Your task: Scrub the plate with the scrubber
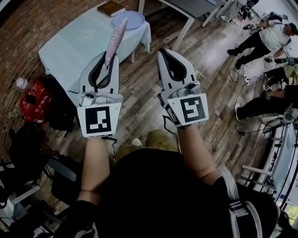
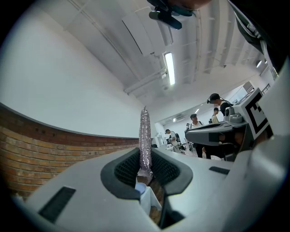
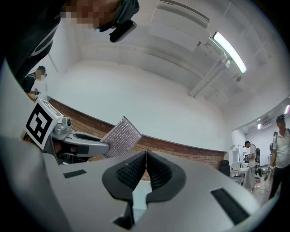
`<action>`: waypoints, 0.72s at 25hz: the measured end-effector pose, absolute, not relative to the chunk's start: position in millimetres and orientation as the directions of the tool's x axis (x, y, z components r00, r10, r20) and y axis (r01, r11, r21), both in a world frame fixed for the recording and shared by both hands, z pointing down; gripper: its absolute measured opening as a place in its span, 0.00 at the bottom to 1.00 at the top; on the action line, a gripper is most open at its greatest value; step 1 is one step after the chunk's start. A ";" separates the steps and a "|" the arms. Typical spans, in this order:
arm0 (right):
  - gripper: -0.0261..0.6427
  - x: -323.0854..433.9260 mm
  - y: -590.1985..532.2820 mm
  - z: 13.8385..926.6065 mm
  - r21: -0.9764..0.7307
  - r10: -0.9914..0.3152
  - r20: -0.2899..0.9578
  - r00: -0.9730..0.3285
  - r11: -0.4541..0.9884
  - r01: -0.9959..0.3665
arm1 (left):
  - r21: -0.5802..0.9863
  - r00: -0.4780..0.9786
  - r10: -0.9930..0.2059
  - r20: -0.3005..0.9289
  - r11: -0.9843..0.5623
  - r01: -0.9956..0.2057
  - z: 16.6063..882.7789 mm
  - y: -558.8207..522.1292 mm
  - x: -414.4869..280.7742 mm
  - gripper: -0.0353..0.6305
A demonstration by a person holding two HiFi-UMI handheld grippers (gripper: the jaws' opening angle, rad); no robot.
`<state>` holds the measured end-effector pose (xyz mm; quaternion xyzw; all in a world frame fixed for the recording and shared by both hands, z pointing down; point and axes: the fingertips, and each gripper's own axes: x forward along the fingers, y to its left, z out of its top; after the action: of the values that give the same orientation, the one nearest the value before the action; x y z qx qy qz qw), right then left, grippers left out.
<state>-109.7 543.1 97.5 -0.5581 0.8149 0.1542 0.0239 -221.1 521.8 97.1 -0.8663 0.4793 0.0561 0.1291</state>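
My left gripper [image 1: 108,61] is shut on a flat silver scrubber [image 1: 115,39] that sticks up edge-on beyond the jaws; it shows as a thin glittery strip, the scrubber [image 2: 144,140], between the jaws of the left gripper [image 2: 145,170]. The right gripper view catches the same scrubber [image 3: 121,137] as a square pad held out by the other tool. My right gripper [image 1: 162,55] is shut with nothing between its jaws, which meet in a closed line in the right gripper view [image 3: 146,165]. A pale blue plate [image 1: 128,20] lies on the light blue table [image 1: 79,42], far ahead of both grippers.
A brown board [image 1: 111,8] lies beside the plate. A red box [image 1: 35,100] sits on the floor left of the table. A grey table leg [image 1: 184,31] stands ahead on the wood floor. People [image 1: 267,39] and cables are at the right.
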 end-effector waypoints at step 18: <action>0.09 -94.4 415.0 123.8 0.216 -0.882 -0.222 -0.415 0.371 -0.903 | -0.167 0.487 -0.851 -0.197 -0.461 -0.872 129.6 398.4 -218.3 0.17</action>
<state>-94.4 415.0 123.8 -0.5396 0.8272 0.1530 0.0346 -218.3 398.4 129.6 -0.8535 0.5045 0.0426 0.1229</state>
